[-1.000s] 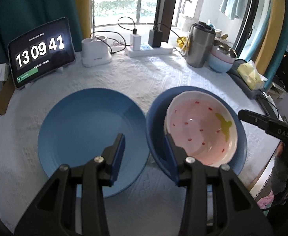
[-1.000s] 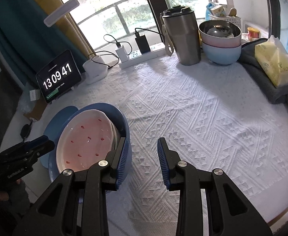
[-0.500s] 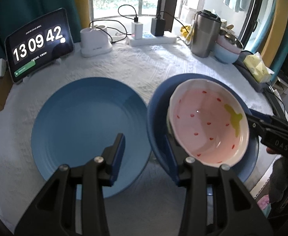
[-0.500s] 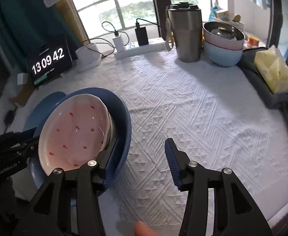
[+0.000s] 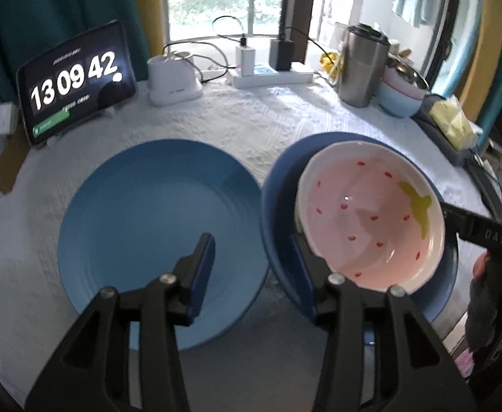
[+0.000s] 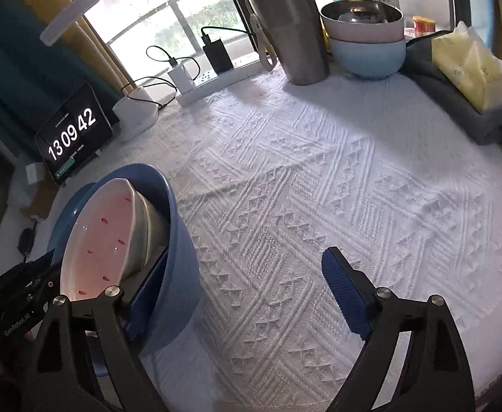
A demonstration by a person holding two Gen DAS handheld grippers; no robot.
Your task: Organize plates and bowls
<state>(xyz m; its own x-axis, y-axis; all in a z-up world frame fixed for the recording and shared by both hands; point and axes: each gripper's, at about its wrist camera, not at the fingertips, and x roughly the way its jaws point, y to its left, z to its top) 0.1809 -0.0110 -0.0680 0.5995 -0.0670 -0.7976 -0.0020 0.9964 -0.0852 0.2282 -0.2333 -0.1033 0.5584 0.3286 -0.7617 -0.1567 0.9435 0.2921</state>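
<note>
A light blue plate (image 5: pixel 141 219) lies flat on the white tablecloth. Right of it stands a dark blue bowl (image 5: pixel 278 206) (image 6: pixel 178 257) with a pink strawberry-pattern bowl (image 5: pixel 367 219) (image 6: pixel 100 240) leaning tilted inside it. My left gripper (image 5: pixel 249 240) straddles the blue bowl's left wall, one finger over the plate and one inside the bowl; its jaws are opening and the pads stand off the wall. My right gripper (image 6: pixel 247 257) straddles the opposite wall, its left finger inside beside the pink bowl; its jaws are opening wide with no pad pressing.
Along the back stand a tablet clock (image 5: pixel 76 82), a white charging base (image 5: pixel 173 82), a power strip (image 5: pixel 271 75), a steel tumbler (image 6: pixel 288 31) and stacked pastel bowls (image 6: pixel 367 44). A yellow tissue pack (image 6: pixel 470 68) lies at the right edge.
The right gripper's jaws have spread from narrow to wide and it has sunk slightly. The left jaws widened a little. The pink bowl has shifted and tilted inside the blue bowl.
</note>
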